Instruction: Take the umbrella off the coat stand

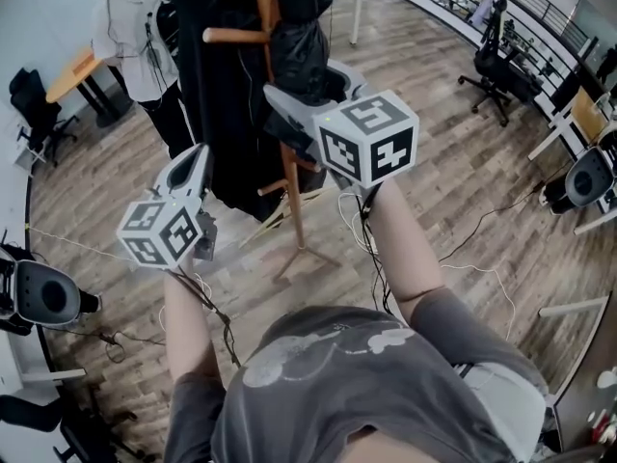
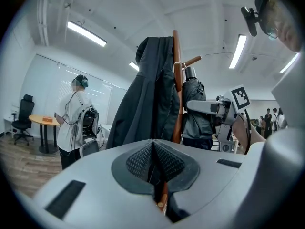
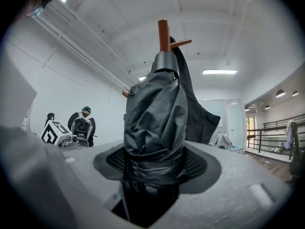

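A folded black umbrella point(image 3: 155, 118) hangs upright against the wooden coat stand point(image 1: 292, 191), just right of a long black coat point(image 1: 217, 85). My right gripper point(image 3: 155, 163) is shut on the umbrella's lower, strapped part, with the fabric filling the gap between its pads. In the head view that gripper point(image 1: 310, 87) sits at the umbrella point(image 1: 294, 51), to the right of the pole. My left gripper point(image 1: 193, 162) is lower and to the left, short of the coat, pointing at it. Its pads point(image 2: 164, 161) meet with nothing between them. The umbrella's top and handle are hidden.
A person in a white top point(image 1: 135, 27) stands behind the coat stand near a round table point(image 1: 72, 70). Office chairs point(image 1: 496, 61) and desks line the right side by a railing. Cables point(image 1: 482, 220) trail over the wooden floor, and another chair point(image 1: 39, 292) sits at the left.
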Tool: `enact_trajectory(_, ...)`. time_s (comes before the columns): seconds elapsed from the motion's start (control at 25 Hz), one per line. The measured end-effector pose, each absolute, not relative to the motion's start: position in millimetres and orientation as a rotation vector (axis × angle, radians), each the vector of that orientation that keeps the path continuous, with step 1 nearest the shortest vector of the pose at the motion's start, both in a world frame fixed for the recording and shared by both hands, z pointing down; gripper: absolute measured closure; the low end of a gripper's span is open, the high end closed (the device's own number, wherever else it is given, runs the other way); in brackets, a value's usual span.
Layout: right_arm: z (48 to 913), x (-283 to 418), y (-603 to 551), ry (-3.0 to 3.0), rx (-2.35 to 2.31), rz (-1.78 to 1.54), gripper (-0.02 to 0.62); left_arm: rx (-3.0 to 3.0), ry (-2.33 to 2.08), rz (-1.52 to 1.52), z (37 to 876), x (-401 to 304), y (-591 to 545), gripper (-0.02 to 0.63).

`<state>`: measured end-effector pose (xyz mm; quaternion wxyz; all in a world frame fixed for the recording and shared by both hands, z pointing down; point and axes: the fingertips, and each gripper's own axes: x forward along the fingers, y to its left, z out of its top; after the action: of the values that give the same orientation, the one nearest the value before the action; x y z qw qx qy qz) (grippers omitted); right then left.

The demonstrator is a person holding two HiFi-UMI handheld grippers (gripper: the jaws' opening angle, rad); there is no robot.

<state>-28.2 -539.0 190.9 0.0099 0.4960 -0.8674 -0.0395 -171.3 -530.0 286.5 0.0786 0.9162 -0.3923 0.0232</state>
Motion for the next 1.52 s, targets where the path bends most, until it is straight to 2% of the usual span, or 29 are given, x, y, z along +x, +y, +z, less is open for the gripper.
enact_trajectory(0.48, 173.9, -22.1, -529.0, -2.744, 1.568, -0.139, 0.331, 2.781, -1.127, 0.060, 277.2, -165.8, -532.4, 0.609)
enact_trajectory(1.52, 119.3, 5.0, -442.5, -2.890, 1.494, -0.295, 0.331, 2.797, -1.181, 0.032, 256.8, -131.3, -464.6, 0.609)
